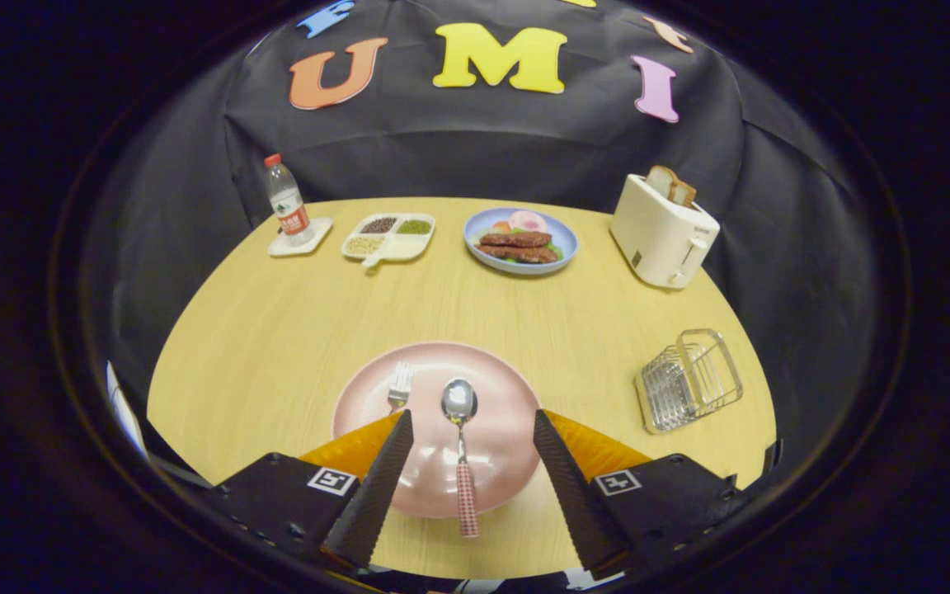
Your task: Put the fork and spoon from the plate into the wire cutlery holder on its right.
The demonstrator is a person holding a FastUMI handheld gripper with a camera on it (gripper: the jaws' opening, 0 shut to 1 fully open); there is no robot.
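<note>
A pink plate [500, 396] lies on the wooden table just ahead of my fingers. On it rests a spoon [460, 429] with a red checked handle, running between the two fingers toward me. The fork [399, 386] lies to the spoon's left; its tines show above the left fingertip and its handle is hidden behind that finger. My gripper [472, 422] is open, hovering above the plate's near half with nothing held. The wire cutlery holder [689, 381] stands on the table to the right of the plate, beyond the right finger.
At the back of the table [277, 330] stand a water bottle [286, 200] on a small tray, a divided dish of beans [388, 237], a blue plate of food [520, 239] and a white toaster [663, 229] with bread. Black cloth walls surround the table.
</note>
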